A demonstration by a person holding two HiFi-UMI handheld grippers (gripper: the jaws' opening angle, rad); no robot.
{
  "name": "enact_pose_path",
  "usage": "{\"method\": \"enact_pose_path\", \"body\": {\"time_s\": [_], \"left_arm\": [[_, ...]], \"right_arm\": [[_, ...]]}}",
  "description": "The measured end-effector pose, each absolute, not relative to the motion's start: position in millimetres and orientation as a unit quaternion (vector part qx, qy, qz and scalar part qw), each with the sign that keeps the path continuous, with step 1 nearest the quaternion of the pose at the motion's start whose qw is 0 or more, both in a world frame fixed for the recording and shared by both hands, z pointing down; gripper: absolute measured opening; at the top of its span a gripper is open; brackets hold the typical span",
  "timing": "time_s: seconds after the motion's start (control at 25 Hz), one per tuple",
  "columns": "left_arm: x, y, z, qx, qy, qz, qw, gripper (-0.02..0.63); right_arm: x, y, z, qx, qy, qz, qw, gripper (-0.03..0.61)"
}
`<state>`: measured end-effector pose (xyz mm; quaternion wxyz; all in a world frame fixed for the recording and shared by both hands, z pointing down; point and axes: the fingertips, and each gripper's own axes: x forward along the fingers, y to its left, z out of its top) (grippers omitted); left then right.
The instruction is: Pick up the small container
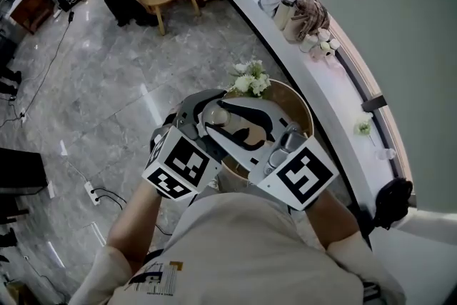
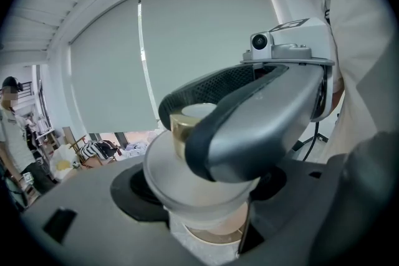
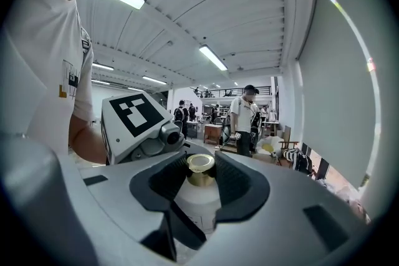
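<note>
Small container (image 3: 198, 199): white little bottle with a gold cap (image 3: 201, 164), sitting dead centre of the head view, right where the two grippers meet above the round wooden worktop (image 1: 303, 109).
Left gripper (image 1: 205, 113): closed on the small container. Its own view shows the frosted white body wedged between the dark pads at the bottom middle of the frame, cap end pointing away from the camera.
Right gripper (image 1: 246, 121): also clamped on the same bottle, but up at the neck. In its own view the dark pads curve snugly round the gold cap, just below the middle of the frame.
How the two sit: pretty much nose to nose. In the left gripper view, the right one's grey jaw comes across from the right edge and covers part of the cap.
Marker cubes: both at the lower middle of the head view, left one a bit lower left of the right.
Flowers (image 1: 250, 79): white bunch at the worktop's far rim, just above the grippers in the frame.
Floor (image 1: 107, 82): glossy grey marble, filling the left half of the head view.
Ledge (image 1: 325, 93): white, curving down the right side, with cloth and small bits piled near the top.
Can't tell: whether the bottle touches the worktop.
</note>
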<state>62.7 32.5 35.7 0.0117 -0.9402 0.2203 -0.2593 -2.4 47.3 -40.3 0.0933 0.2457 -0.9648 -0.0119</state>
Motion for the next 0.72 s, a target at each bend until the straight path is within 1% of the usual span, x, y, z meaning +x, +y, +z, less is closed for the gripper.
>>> {"method": "enact_pose_path", "body": {"time_s": [0.72], "left_arm": [[72,51,47,-0.941,0.213,-0.261,0.015,0.333]], "right_arm": [[7,65,-28,0.250,-0.963,-0.011,0.096,0.140]]}}
